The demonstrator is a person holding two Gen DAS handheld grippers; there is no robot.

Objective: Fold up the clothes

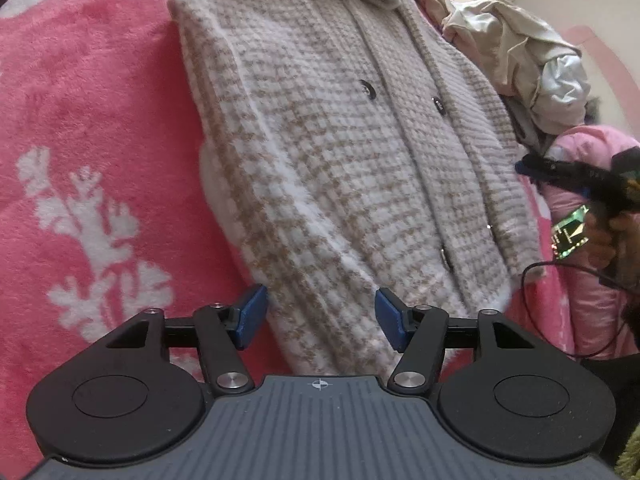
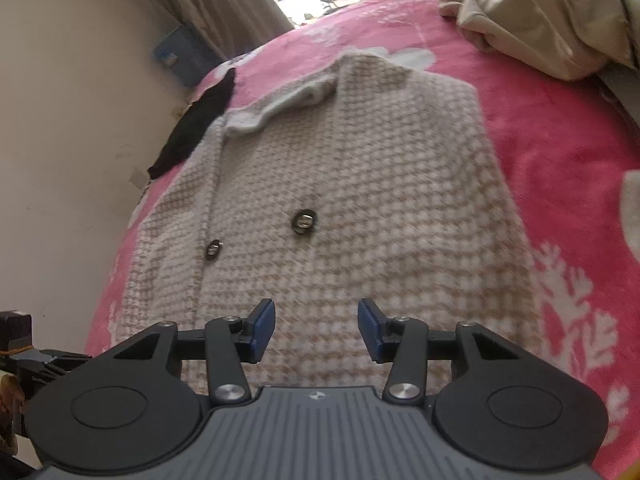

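A beige-and-white houndstooth cardigan (image 1: 332,152) with dark buttons lies flat on a pink blanket, sleeves folded under, collar at the far end. My left gripper (image 1: 320,316) hovers open above its hem, blue pads apart with nothing between them. In the right wrist view the same cardigan (image 2: 360,184) fills the middle, collar away from me. My right gripper (image 2: 316,330) stands open over the lower front, holding nothing. In the left wrist view the right gripper (image 1: 528,168) also appears at the far right beside the cardigan's edge, held by a hand (image 1: 600,236).
A pink blanket (image 1: 80,100) with white leaf prints covers the bed. A heap of cream and white clothes (image 1: 516,52) lies beyond the cardigan. A black cloth (image 2: 196,120) hangs at the bed's edge by a beige wall (image 2: 60,120). A cable (image 1: 560,280) trails at right.
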